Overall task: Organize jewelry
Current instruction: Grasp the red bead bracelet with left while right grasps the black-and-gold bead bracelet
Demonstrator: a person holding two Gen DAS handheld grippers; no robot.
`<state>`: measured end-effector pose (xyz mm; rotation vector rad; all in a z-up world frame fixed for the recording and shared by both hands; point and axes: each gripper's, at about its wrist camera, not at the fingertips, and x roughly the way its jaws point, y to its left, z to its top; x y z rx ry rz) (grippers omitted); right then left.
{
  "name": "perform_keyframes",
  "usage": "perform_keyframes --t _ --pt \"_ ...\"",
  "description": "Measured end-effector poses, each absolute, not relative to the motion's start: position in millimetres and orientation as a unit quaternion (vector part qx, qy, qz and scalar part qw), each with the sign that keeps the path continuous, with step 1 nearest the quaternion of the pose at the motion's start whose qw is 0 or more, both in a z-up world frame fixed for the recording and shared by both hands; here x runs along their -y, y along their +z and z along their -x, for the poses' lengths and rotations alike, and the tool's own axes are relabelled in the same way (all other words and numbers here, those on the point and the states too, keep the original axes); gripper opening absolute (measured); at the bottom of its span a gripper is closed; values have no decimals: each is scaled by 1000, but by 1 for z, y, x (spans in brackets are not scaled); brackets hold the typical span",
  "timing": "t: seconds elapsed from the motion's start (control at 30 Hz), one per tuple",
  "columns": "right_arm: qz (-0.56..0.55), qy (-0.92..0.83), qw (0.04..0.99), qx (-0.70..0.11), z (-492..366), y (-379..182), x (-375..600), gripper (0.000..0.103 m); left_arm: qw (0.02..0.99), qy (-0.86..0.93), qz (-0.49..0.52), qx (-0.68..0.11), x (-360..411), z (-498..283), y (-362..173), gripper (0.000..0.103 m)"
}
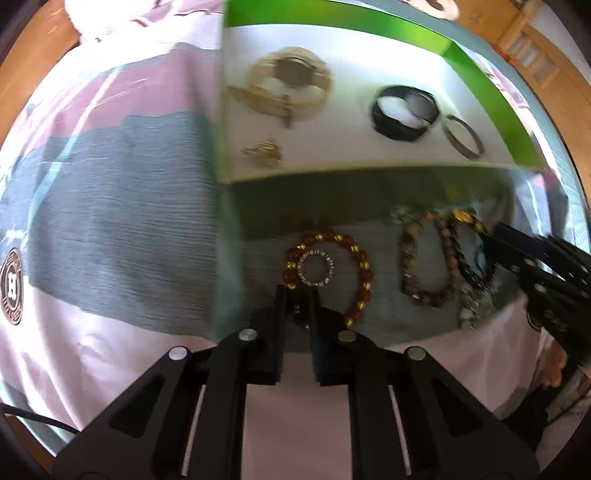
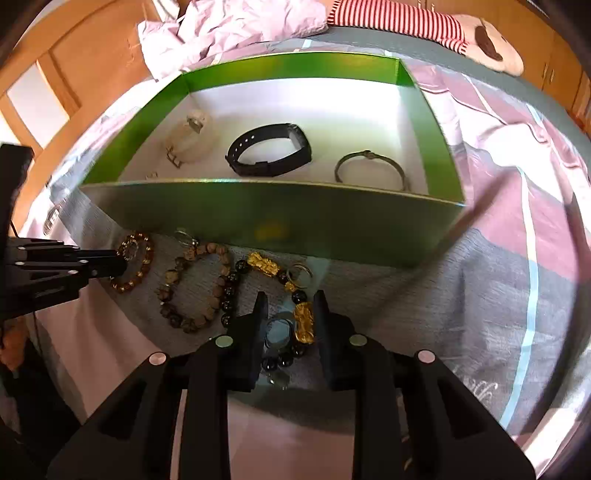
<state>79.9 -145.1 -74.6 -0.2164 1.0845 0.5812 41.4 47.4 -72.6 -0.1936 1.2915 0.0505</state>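
Note:
A green box (image 2: 280,218) with a white floor lies on the bed and holds a gold watch (image 1: 291,85), a black band (image 2: 269,149), a thin bangle (image 2: 371,168) and a small gold charm (image 1: 264,151). In front of it lie an amber-and-gold bead bracelet (image 1: 364,269) with a rhinestone ring (image 1: 316,267) inside it, a brown wooden bead bracelet (image 2: 195,284) and a black bead bracelet with gold charms (image 2: 304,321). My left gripper (image 1: 298,295) is nearly shut around the amber bracelet's near edge. My right gripper (image 2: 290,306) is open astride the black bracelet.
The bedspread (image 2: 498,221) is pink, grey and white. A small key ring (image 2: 299,273) lies by the black bracelet. A plush toy (image 2: 491,44) and crumpled pink cloth (image 2: 236,26) lie behind the box. Wooden cabinets (image 2: 44,92) stand to the left.

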Motion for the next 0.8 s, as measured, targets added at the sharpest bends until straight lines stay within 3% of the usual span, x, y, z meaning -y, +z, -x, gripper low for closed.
perform_keyframes --t 0.07,0.13,0.53,0.8 --pt "107 274 806 -514 -79 -79 144 23 795 11 83 -601 -41 -41 -72 12" --pt "106 279 802 -518 -78 -77 144 11 795 4 86 -601 -39 -40 -71 12" --pt "43 306 819 -483 -77 -24 181 11 808 -8 114 -578 -60 -27 -44 12" --pt "45 234 815 -528 -88 -46 202 11 794 7 103 -599 -58 -31 -63 17"
